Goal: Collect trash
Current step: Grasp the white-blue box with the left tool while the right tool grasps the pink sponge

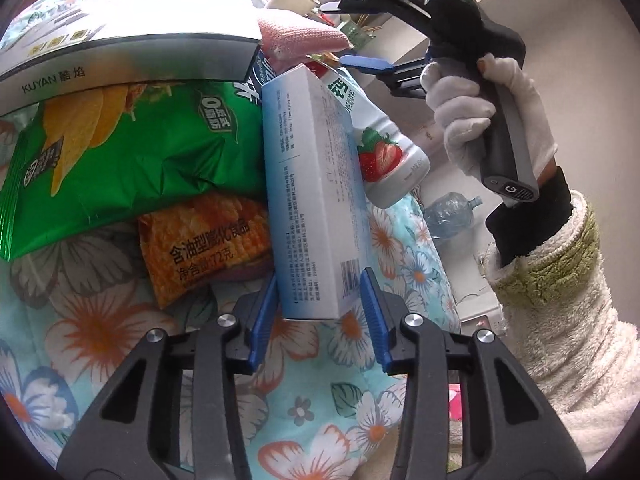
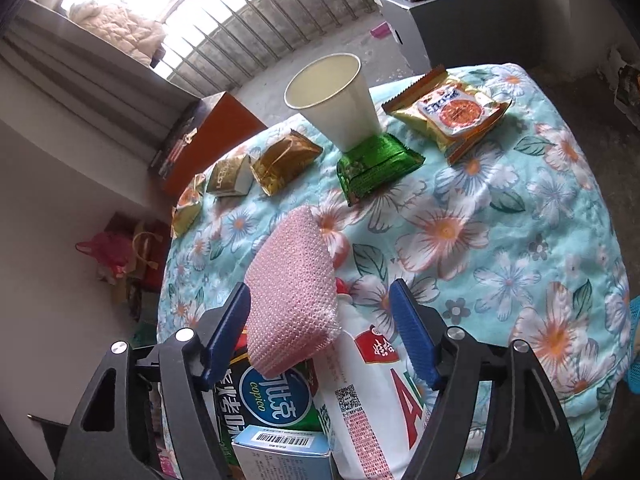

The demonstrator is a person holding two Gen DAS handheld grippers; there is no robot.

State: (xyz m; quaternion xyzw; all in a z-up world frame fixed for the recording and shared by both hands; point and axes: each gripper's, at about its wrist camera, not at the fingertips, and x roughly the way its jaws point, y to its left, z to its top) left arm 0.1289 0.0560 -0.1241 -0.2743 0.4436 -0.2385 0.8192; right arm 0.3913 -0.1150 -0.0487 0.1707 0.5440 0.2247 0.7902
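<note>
Left gripper [image 1: 320, 320]: jaws apart, straddling the near end of a pale blue carton [image 1: 316, 184] without gripping it. The carton lies on a pile beside a green chip bag [image 1: 132, 152], an orange snack packet [image 1: 208, 244] and a strawberry drink bottle [image 1: 384, 160]. Right gripper [image 2: 320, 336]: jaws apart, held above the pink mesh pad [image 2: 292, 296] topping that pile, empty. The pile sits at the near edge of the floral-covered table [image 2: 540, 240]. Judged progress: early. Near the far edge, a paper cup [image 2: 336, 96], green wrapper [image 2: 380, 164], gold packets [image 2: 280, 160] and a noodle packet [image 2: 452, 112] remain uncollected.
</note>
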